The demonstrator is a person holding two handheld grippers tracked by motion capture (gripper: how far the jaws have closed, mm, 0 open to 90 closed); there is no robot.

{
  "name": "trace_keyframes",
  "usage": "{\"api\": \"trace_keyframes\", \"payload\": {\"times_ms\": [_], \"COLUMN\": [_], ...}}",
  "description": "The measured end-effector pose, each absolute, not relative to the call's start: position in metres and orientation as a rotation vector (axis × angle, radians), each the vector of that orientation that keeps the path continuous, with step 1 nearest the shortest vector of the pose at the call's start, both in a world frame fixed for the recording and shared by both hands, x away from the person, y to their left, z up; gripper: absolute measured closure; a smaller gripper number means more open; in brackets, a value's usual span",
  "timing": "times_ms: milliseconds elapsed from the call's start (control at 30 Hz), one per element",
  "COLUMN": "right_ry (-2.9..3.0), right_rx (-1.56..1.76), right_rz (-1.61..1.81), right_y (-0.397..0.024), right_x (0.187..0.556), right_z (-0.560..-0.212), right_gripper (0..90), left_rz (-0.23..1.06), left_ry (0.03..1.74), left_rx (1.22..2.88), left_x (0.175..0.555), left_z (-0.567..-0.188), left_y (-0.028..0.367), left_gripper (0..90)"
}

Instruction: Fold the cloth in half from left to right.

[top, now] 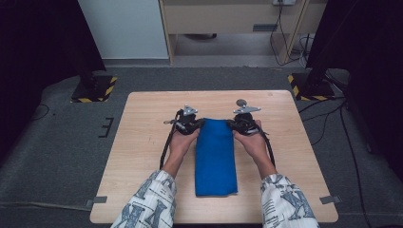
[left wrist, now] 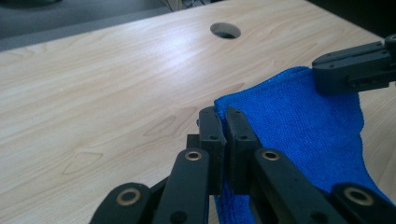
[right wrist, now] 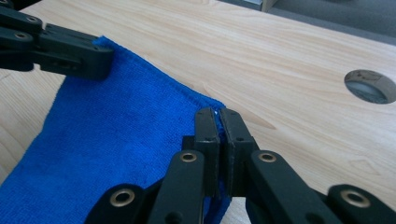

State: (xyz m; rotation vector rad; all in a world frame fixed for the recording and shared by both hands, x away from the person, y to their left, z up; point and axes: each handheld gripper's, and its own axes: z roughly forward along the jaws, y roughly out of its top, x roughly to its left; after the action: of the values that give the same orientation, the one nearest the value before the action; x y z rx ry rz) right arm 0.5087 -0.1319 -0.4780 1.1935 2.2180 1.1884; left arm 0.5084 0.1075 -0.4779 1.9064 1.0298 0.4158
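On table (top: 142, 156): pinched blue cloth (top: 216, 156)

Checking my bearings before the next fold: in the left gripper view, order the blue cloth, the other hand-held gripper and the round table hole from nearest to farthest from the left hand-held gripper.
1. Blue cloth: corner pinched in the left hand-held gripper.
2. Right hand-held gripper: right edge, on the cloth's other corner.
3. Round table hole: top, farthest.

Counted, per kind:
- one blue cloth (top: 215, 159), folded long, on table
- two grippers: left gripper (top: 198, 124), right gripper (top: 231, 123)
- two hands: left hand (top: 182, 140), right hand (top: 253, 142)
- two patterned sleeves (top: 148, 203)
- one wooden table (top: 142, 123)
- one round hole (left wrist: 225, 31) in tabletop
- two stand bases with yellow-black stripes (top: 93, 89)
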Motion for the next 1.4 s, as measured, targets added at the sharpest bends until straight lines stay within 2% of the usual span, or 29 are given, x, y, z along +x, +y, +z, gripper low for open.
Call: {"api": "trace_keyframes", "payload": {"times_ms": [700,1400], "right_ry": [2.180,2.151], "right_rx": [1.162,1.118], "right_rz": [1.276,1.291], "right_y": [-0.130,-0.128], "right_x": [0.508,0.506], "right_z": [-0.465,-0.450], "right_gripper": [86.9,86.9], "left_rz": [0.453,0.468], "left_ry": [1.043,0.979], "left_rx": [1.852,1.837], "left_x": [0.508,0.505], "left_z": [-0.461,-0.443], "left_y": [0.119,0.126], "left_gripper": [87.1,87.1]}}
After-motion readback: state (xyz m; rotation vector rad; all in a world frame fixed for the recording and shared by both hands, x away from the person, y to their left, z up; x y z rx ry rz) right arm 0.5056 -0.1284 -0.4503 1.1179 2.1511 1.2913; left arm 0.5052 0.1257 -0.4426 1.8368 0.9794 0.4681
